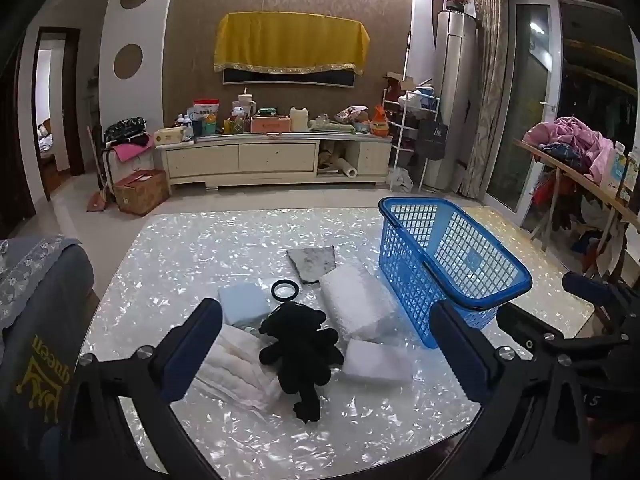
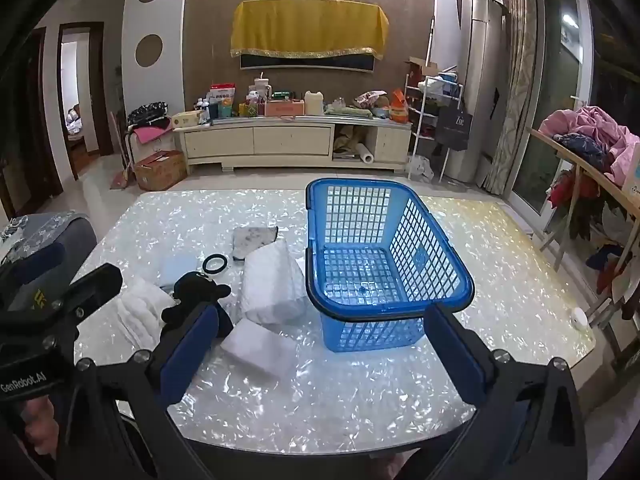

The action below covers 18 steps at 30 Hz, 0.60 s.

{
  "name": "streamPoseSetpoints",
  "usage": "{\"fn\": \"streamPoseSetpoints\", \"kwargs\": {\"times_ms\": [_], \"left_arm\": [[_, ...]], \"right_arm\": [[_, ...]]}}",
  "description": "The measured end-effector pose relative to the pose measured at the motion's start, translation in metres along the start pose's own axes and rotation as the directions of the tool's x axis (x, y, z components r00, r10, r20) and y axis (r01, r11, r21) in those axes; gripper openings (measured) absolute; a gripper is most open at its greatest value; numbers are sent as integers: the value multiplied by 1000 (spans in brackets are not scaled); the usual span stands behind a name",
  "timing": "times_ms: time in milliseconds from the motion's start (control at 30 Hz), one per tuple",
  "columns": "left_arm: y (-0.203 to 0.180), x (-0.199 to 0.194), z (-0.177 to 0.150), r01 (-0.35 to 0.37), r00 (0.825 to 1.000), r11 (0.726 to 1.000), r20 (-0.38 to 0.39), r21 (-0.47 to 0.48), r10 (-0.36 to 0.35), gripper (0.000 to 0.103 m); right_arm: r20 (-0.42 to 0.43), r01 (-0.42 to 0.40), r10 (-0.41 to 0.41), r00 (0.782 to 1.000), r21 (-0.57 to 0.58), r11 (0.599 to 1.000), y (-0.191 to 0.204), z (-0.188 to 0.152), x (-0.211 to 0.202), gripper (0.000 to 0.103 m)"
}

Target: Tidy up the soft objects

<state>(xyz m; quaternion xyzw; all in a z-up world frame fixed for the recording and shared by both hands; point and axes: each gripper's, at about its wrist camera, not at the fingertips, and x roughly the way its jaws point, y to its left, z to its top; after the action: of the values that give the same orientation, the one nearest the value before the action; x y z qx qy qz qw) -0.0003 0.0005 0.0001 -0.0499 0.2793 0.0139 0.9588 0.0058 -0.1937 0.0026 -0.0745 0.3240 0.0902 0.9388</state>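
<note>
bench: shiny mother-of-pearl patterned bench, all the soft stuff sits on the left half of it
basket: blue plastic lattice basket, upright on the bench, nothing inside, just right of the pile
plush: black plush toy lying partly on a folded white quilted cloth
pads: big white padded pack right beside the basket, flat white foam block in front of it, pale blue foam block left of the plush
other bits: black ring and a grey speckled slab further back
left gripper: left gripper tilted down over the plush, fingers spread wide, nothing between them touching
right gripper: right gripper aimed at the basket's near wall, fingers spread wide too, holding nothing
</note>
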Motion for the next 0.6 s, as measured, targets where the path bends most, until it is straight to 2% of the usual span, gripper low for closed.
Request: {"fn": "streamPoseSetpoints", "kwargs": {"times_ms": [100, 133, 200, 400, 600], "left_arm": [[0, -1, 0, -1, 1000, 1000, 9, -12, 2, 103], [7, 4, 2, 14, 1000, 999, -17, -30, -15, 103], [-5, 0, 3, -13, 1000, 1000, -2, 16, 13, 103], [-2, -2, 3, 1, 1000, 1000, -2, 4, -1, 103], [-1, -1, -1, 8, 1000, 1000, -7, 7, -8, 103]], "right_arm": [[9, -3, 3, 1000, -5, 1000, -1, 3, -2, 103], [12, -2, 2, 1000, -6, 1000, -1, 5, -3, 103], [6, 3, -2, 1000, -18, 1000, 2, 6, -5, 103], [-12, 8, -8, 1000, -17, 1000, -1, -5, -1, 103], [-32, 17, -17, 999, -22, 1000, 1, 0, -1, 103]]}}
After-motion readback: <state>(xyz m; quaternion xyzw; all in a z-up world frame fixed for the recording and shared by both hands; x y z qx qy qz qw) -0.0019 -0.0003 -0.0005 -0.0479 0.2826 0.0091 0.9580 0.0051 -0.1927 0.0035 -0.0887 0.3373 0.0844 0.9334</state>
